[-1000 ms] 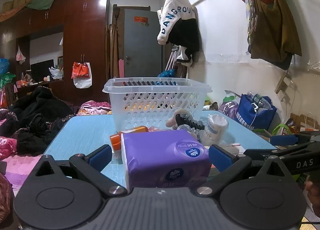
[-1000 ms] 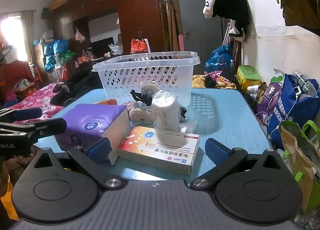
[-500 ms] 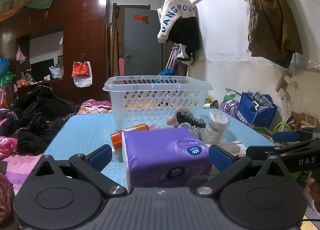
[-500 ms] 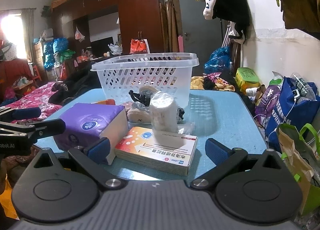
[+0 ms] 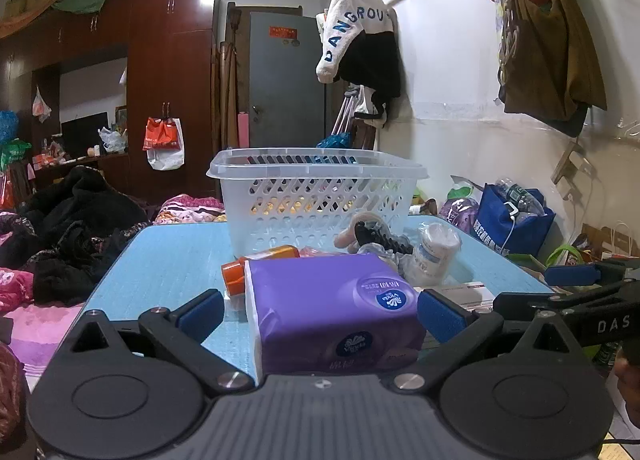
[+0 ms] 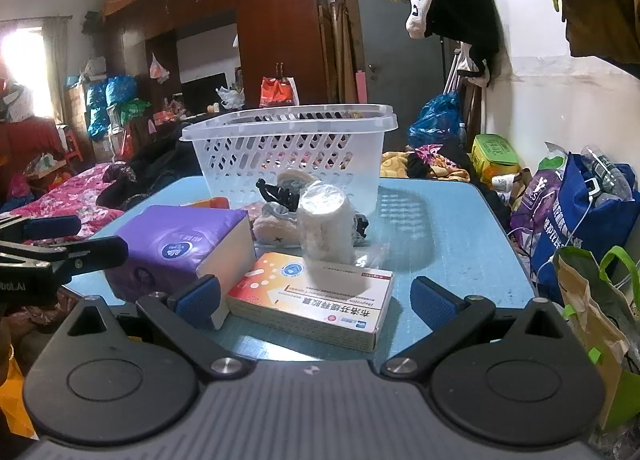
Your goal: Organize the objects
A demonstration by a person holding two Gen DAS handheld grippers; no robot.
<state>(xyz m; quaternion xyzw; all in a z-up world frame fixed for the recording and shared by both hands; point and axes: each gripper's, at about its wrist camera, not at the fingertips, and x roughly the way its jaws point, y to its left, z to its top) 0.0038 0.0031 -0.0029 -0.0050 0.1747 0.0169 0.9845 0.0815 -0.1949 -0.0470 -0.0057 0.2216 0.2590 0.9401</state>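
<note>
I had both tongs wide open, empty. Left tongs [image 5: 320, 310] straddled the Vinda tissue pack [image 5: 334, 310] on the surface [image 5: 172, 260]; right tongs [image 6: 316, 298] straddled the medicine box [image 6: 310, 296]. Jacket [image 5: 352, 31] read "DANGROU".

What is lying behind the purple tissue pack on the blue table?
Behind the purple tissue pack lies an orange bottle on its side, then the white basket. The pack hides most of the bottle and whatever sits low between them.

A purple tissue pack [image 5: 332, 304], flat medicine box [image 6: 316, 296], wrapped roll [image 6: 326, 225] and orange bottle [image 5: 256, 266] lie before an upright white basket [image 5: 316, 195] on the blue table [image 6: 440, 227].
</note>
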